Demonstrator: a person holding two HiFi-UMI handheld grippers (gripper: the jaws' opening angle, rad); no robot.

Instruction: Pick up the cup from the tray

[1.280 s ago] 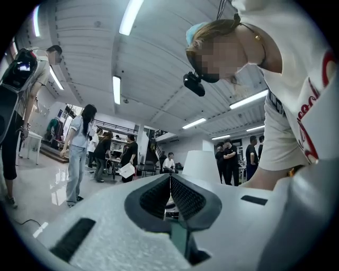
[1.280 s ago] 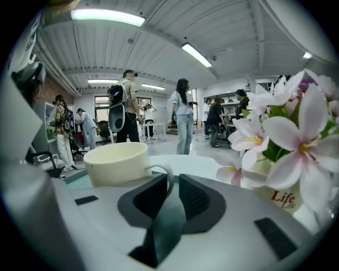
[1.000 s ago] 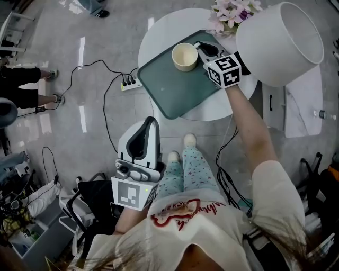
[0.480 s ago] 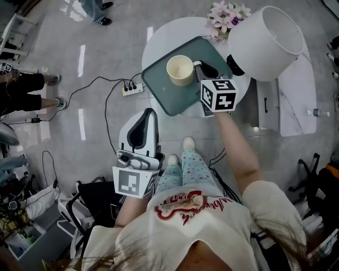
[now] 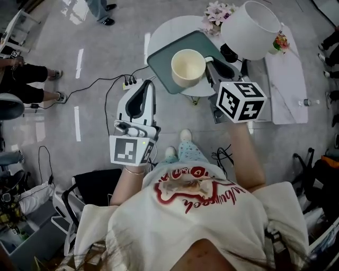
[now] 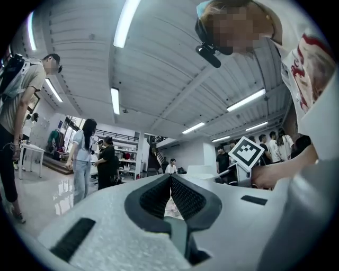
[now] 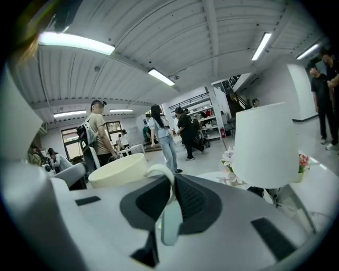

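Observation:
A cream cup (image 5: 188, 67) hangs in the air above the dark green tray (image 5: 161, 63), which lies on a round white table (image 5: 159, 32). My right gripper (image 5: 208, 59) is shut on the cup's handle. In the right gripper view the cup (image 7: 119, 169) sits just left of the jaws, and its handle (image 7: 159, 170) is pinched at my right gripper (image 7: 170, 180). My left gripper (image 5: 144, 87) is held over the floor, left of the table, shut with nothing in it. The left gripper view shows the left gripper (image 6: 170, 182) with its jaws closed together.
A large white lampshade (image 5: 249, 29) stands at the table's right, close to the right gripper, with pink flowers (image 5: 214, 10) behind it. A power strip and cables (image 5: 130, 82) lie on the floor. Several people stand around the room.
The right gripper has lifted the cup off the tray and drawn it up and toward me. The left gripper has risen a little, still shut.

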